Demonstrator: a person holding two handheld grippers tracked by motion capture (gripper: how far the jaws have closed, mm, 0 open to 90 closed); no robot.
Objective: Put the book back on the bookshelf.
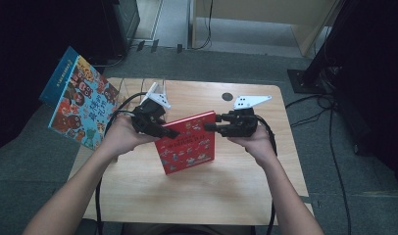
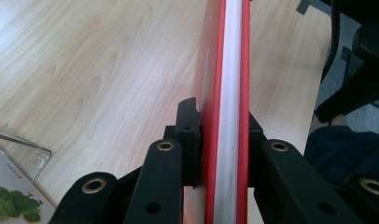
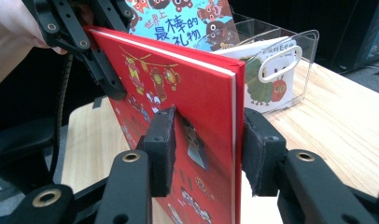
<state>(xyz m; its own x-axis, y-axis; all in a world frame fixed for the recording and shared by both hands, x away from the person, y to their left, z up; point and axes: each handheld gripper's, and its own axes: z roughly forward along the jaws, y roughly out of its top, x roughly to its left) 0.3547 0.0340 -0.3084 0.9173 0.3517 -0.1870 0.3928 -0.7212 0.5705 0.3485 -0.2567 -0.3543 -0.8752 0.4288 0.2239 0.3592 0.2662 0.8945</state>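
The red book (image 1: 187, 142) is held tilted above the desk (image 1: 236, 186) beside the clear book stand (image 3: 290, 70), the left gripper (image 1: 160, 128) clamping its left edge while the right gripper (image 1: 221, 128) straddles the opposite edge, fingers (image 3: 160, 149) half-open and apparently not pressing, seemingly to steady it for repositioning.

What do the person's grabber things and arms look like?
Each gripper, the left gripper and the right gripper, is black, with two jointed jaws pinned by brass-coloured rivets and blocky black pads. A white three-cornered plate dotted with holes sits on top. Black cables trail back. The forearms are bare: no sleeves.
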